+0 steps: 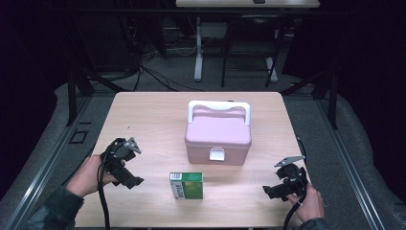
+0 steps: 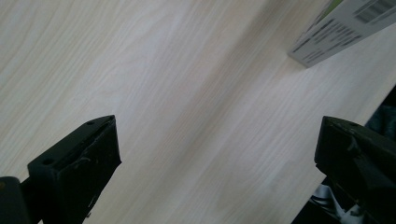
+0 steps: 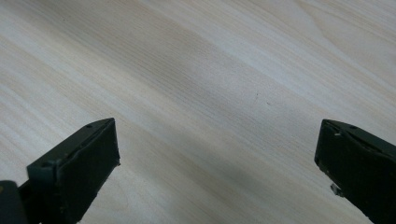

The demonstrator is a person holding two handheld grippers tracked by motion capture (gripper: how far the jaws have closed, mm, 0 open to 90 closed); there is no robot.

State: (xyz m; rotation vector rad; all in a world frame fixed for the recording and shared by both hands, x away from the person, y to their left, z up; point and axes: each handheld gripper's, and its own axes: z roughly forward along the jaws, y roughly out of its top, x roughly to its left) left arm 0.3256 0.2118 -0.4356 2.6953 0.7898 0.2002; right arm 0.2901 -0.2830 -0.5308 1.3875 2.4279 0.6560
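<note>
Green carton (image 1: 186, 185) lies flat on the tabletop (image 1: 143, 115) at lower centre of the high view, between the two grippers and just below the pink case (image 1: 218, 136). Left gripper (image 1: 128, 178) sits left of it, right gripper (image 1: 271, 190) at lower right. Both have their fingers (image 2: 74, 172) spread wide, holding nothing, over bare wood.

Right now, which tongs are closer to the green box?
Left. The left tongs hover just beside the green box, on its left; the right tongs sit farther off to its right.
</note>
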